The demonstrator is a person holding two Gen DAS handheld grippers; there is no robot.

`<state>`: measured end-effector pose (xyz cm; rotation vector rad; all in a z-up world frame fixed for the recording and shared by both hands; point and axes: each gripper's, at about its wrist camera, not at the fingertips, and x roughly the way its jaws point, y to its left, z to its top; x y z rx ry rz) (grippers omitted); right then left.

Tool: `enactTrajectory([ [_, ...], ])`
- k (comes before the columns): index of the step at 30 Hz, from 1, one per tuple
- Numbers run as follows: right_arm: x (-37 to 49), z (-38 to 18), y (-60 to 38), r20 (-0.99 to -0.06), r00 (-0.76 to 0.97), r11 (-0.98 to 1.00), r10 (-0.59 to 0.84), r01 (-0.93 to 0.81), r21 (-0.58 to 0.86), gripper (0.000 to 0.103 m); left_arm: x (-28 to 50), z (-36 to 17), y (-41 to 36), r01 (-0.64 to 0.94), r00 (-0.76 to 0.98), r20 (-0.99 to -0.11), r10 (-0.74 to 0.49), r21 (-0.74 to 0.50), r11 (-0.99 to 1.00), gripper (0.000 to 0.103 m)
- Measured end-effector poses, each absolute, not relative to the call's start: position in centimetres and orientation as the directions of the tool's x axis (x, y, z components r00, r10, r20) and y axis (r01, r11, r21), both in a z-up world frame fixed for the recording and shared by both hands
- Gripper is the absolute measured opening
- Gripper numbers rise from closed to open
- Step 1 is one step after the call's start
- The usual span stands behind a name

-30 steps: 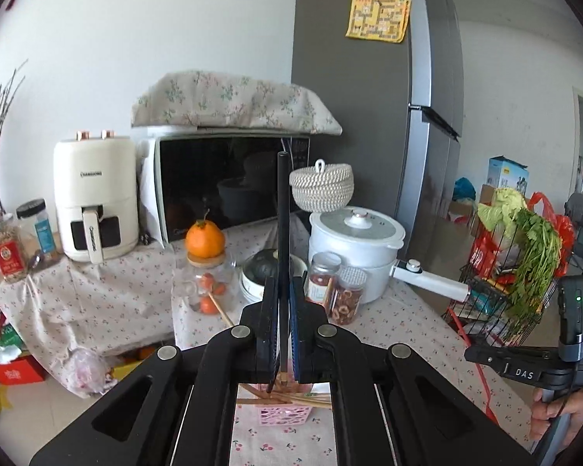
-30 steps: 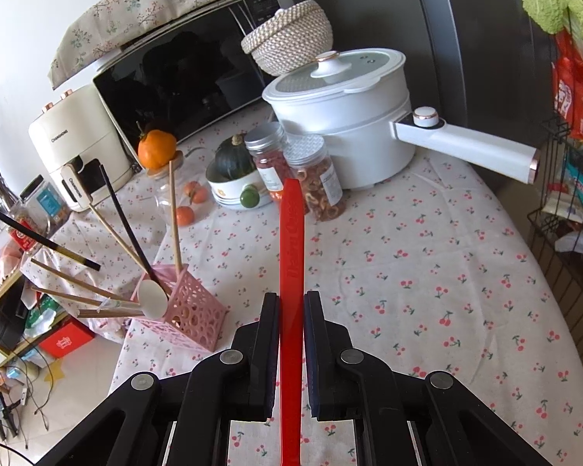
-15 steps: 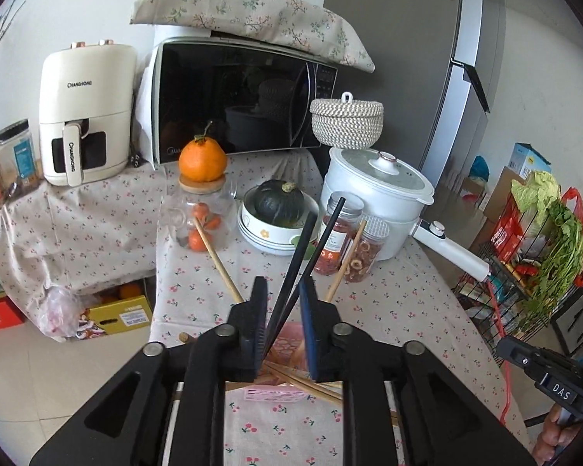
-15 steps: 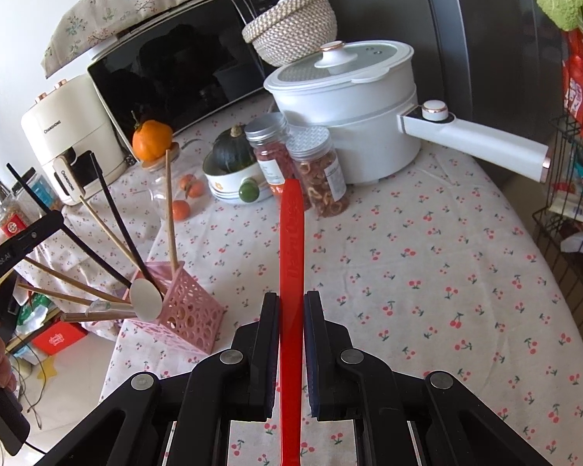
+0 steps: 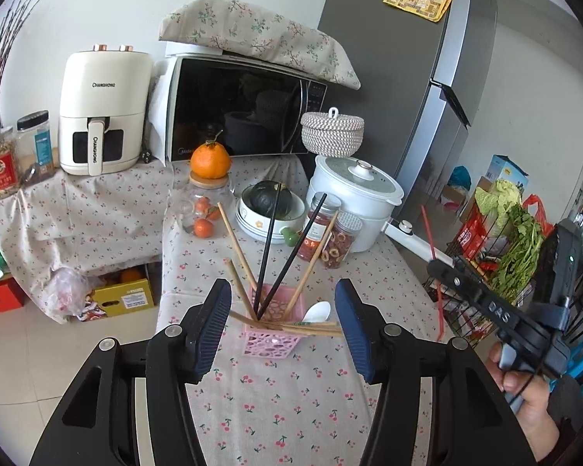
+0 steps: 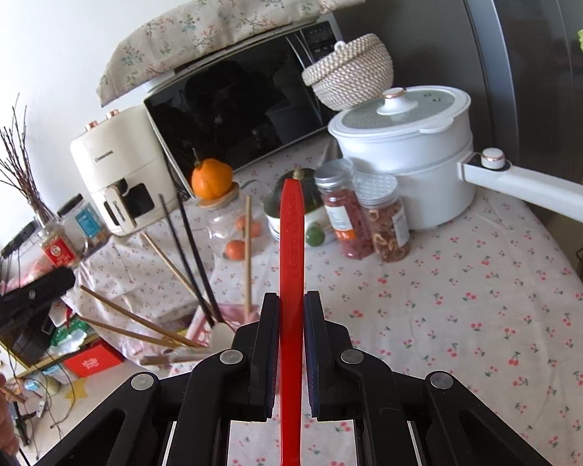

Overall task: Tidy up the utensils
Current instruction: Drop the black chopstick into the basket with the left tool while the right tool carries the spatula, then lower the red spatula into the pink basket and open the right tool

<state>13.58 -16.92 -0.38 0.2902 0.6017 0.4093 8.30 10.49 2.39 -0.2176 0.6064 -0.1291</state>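
A pink lattice basket (image 5: 271, 339) stands on the cherry-print table near its left edge. It holds two black chopsticks (image 5: 267, 248), several wooden chopsticks (image 5: 235, 240) and a white spoon (image 5: 316, 312). My left gripper (image 5: 281, 306) is open and empty, just in front of and above the basket. My right gripper (image 6: 291, 306) is shut on a red utensil handle (image 6: 290, 233) that points toward the jars. The basket (image 6: 202, 324) lies low and left of the right gripper, partly hidden behind its fingers. The right gripper also shows at the right of the left wrist view (image 5: 435, 268).
Behind the basket stand a glass jar with an orange on top (image 5: 208, 194), a bowl with a dark squash (image 5: 270, 209), two snack jars (image 5: 330, 233) and a white pot with a long handle (image 6: 408, 147). Microwave (image 5: 245, 112) and air fryer (image 5: 101, 108) at the back. A wire cart (image 5: 501, 240) is at the right.
My left gripper let go of the black chopstick, which now stands in the basket, opened wide and drew back. The right gripper kept hold of the red utensil and shifted closer to the basket.
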Motion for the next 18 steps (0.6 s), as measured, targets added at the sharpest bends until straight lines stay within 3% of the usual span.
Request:
enactTrajectory([
  [8,16.1,1.0,-12.3,-0.304,0.817,0.857,0.49,-0.387,0.341,0.009,5.6,-0.9,10.6,0.124,0.765,-0.599,-0.236,-0.223,0.967,0.059],
  [18,20.9,-0.4,-10.8,-0.088,0.773,0.742,0.629,-0.562,0.366,0.009,6.4,-5.6,9.6,0.182,0.69,-0.681,-0.245,-0.165,0.969,0.059],
])
